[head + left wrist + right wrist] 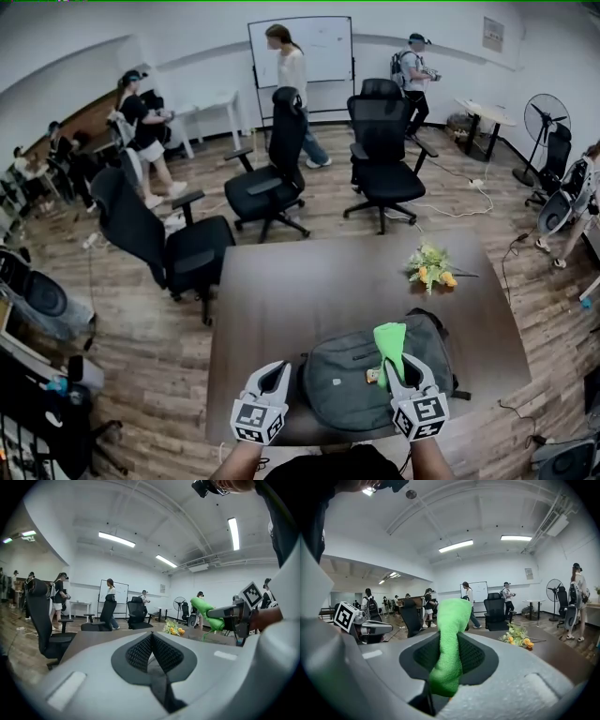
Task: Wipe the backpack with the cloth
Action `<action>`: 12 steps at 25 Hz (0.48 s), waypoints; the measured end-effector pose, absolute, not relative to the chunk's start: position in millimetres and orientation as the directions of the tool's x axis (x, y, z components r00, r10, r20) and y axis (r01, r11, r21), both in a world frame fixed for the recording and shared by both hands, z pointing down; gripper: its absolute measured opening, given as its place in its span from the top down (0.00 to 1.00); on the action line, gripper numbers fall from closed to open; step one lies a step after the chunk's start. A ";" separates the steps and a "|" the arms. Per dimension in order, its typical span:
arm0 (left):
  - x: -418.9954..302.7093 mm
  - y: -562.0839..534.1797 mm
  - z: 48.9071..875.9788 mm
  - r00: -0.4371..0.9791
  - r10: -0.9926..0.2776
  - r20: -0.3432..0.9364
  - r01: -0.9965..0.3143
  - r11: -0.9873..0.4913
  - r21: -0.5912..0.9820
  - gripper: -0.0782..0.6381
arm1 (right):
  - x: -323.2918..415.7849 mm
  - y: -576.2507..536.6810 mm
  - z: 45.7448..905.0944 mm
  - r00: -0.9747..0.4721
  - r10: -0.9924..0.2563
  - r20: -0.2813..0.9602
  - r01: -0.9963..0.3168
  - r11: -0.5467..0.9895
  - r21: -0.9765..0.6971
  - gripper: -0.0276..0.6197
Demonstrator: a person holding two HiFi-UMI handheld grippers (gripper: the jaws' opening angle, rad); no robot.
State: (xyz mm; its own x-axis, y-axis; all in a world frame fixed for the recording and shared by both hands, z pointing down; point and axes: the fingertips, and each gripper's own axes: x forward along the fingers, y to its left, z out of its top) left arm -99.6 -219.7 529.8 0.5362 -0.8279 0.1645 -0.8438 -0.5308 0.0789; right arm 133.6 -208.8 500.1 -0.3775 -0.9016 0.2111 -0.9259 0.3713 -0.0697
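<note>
A dark grey backpack [352,375] lies flat near the front edge of the brown table [309,281]. My right gripper [401,367] is shut on a green cloth [389,342] that sticks up above the backpack; the same cloth [449,644] stands pinched between the jaws in the right gripper view. My left gripper [275,373] hovers at the backpack's left edge, its jaws closed with nothing between them [151,639]. The cloth [206,613] also shows in the left gripper view, at the right.
A small bunch of yellow flowers [429,265] lies on the table's far right. Black office chairs [267,178] stand beyond the table. Several people stand or walk farther back near a whiteboard [302,49]. A fan [544,122] stands at the right.
</note>
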 end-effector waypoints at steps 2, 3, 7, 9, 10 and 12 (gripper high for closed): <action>-91.7 -223.3 526.9 0.531 -0.833 0.158 -0.847 -0.525 0.078 0.87 | 136.0 -218.6 500.2 -0.394 -0.893 0.217 -0.919 0.389 -0.065 0.81; -87.5 -224.7 526.7 0.529 -0.834 0.158 -0.849 -0.524 0.076 0.87 | 137.5 -222.8 503.6 -0.399 -0.889 0.226 -0.916 0.395 -0.066 0.81; -79.6 -225.0 532.0 0.512 -0.840 0.178 -0.858 -0.509 0.066 0.86 | 132.8 -233.2 522.0 -0.434 -0.859 0.271 -0.900 0.429 -0.081 0.81; -80.1 -225.0 537.1 0.496 -0.847 0.193 -0.868 -0.493 0.069 0.87 | 126.7 -237.7 532.0 -0.458 -0.840 0.292 -0.887 0.453 -0.091 0.81; -80.3 -224.1 539.7 0.489 -0.849 0.200 -0.872 -0.485 0.073 0.86 | 123.6 -239.3 537.5 -0.470 -0.829 0.304 -0.881 0.463 -0.098 0.81; -81.9 -221.7 545.8 0.476 -0.853 0.215 -0.879 -0.471 0.076 0.87 | 117.0 -242.5 547.3 -0.490 -0.809 0.325 -0.870 0.480 -0.117 0.81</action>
